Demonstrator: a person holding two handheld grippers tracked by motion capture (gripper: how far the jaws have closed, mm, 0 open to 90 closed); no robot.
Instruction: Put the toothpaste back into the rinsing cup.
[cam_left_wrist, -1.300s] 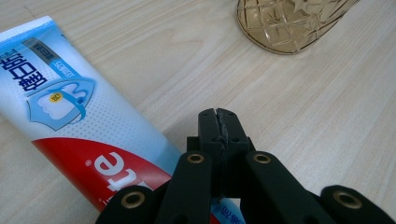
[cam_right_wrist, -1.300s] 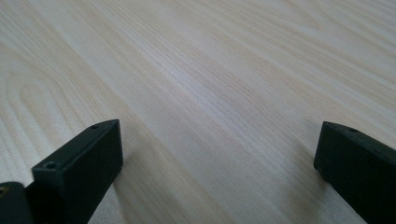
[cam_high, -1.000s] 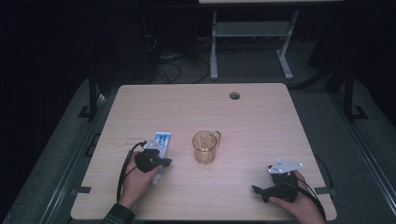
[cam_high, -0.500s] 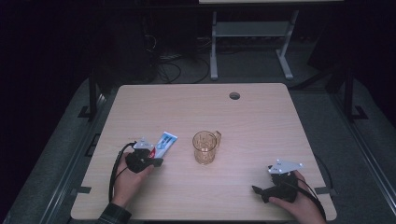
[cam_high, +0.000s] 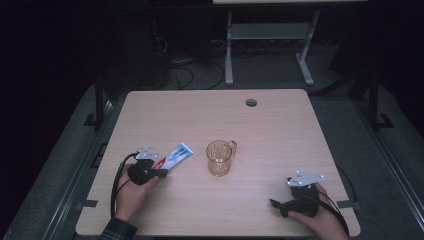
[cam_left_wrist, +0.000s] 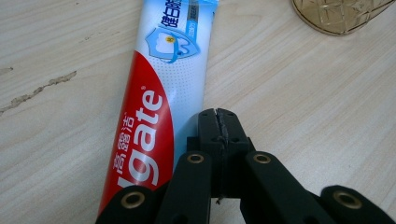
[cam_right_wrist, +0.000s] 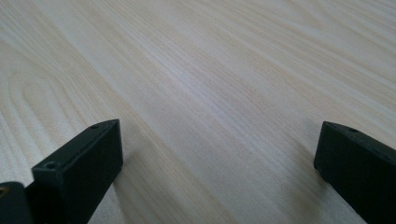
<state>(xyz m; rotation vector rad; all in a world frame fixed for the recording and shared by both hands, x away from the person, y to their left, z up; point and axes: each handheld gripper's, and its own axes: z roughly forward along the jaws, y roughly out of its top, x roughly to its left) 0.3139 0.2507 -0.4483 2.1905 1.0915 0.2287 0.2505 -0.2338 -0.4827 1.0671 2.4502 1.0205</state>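
On the bench (cam_high: 280, 130), a toothpaste tube (cam_high: 173, 156) lies left of a glass mug (cam_high: 220, 158), near but apart.

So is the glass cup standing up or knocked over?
Standing up. In the high view the glass cup sits on its base on the table, its open mouth up.

Toothpaste tube (cam_high: 172, 157) flat beside glass mug (cam_high: 219, 158)

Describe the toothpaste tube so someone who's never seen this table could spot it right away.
On the wooden table, look left of the amber glass mug at its middle. The toothpaste tube lies flat there beside the left gripper: red, white and blue, the table's sole printed item.
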